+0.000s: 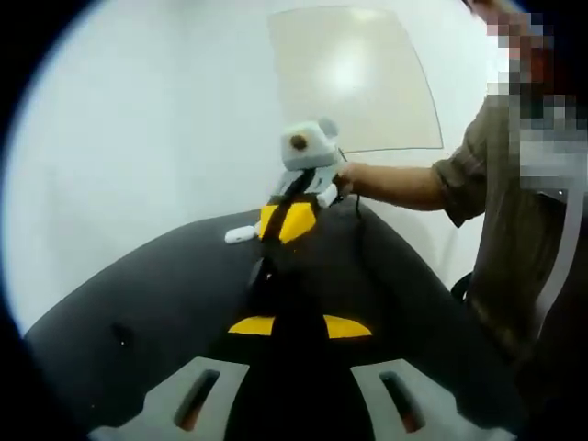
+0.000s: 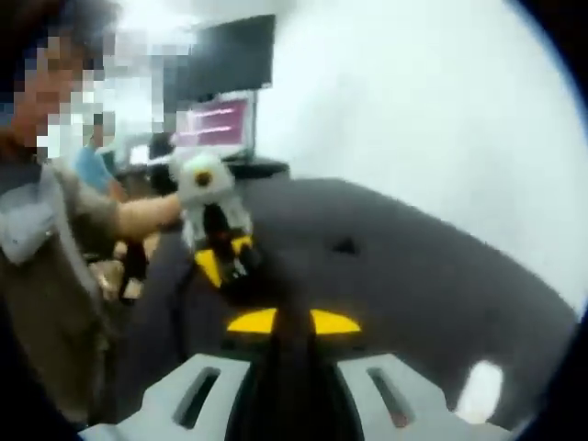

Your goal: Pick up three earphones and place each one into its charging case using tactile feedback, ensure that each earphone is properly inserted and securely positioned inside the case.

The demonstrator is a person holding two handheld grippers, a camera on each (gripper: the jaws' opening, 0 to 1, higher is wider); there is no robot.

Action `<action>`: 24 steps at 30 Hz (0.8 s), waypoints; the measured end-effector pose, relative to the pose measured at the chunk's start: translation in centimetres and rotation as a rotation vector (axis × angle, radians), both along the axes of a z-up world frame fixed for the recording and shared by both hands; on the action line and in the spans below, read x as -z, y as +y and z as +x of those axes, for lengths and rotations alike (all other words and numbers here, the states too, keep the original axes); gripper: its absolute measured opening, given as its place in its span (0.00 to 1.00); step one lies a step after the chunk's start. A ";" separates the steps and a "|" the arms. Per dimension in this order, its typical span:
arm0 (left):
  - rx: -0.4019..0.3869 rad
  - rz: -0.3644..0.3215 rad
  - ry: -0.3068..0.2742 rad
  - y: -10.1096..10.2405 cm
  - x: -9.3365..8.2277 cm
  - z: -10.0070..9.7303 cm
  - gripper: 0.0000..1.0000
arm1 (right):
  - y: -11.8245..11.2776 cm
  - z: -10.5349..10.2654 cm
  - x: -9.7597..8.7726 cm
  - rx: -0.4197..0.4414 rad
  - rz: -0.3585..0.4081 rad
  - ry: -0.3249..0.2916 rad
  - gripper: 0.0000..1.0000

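Note:
A small white oblong thing (image 1: 241,235), likely a charging case, lies on the black table (image 1: 147,294). In the right gripper view the same white thing (image 2: 480,390) shows as a blur at the lower right. My left gripper (image 1: 299,325) has its yellow-tipped jaws together over the table, and nothing shows between them. From across the table, the left gripper (image 2: 223,262) is held by a hand. My right gripper (image 2: 294,322) also has its jaws together. In the left gripper view, the right gripper (image 1: 280,241) points down just right of the white thing. No earphone can be made out.
A person in an olive shirt (image 1: 514,230) stands at the table's side holding both grippers. A small dark mark (image 2: 344,246) sits on the table top. Behind are a white wall, a pale board (image 1: 354,78) and lit monitors (image 2: 216,124).

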State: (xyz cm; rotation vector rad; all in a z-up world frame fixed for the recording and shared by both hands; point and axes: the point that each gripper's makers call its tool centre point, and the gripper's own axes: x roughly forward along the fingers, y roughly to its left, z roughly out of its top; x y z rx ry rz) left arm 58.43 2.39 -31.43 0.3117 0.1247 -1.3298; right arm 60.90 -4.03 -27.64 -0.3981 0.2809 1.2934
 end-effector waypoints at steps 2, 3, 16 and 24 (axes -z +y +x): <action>0.000 0.000 0.000 0.0 0.0 0.0 0.15 | 0.9 -0.8 0.1 -0.081 -0.089 -0.039 0.15; 0.000 0.000 0.000 0.0 0.0 0.0 0.15 | 1.1 -1.0 0.3 -0.111 -0.115 -0.043 0.15; 0.003 -0.002 0.006 0.0 0.0 0.0 0.15 | 2.0 -1.0 4.5 -0.307 -0.362 0.062 0.16; 0.003 -0.002 0.005 0.0 0.0 0.0 0.15 | 2.1 -1.3 3.9 -0.281 -0.264 0.126 0.14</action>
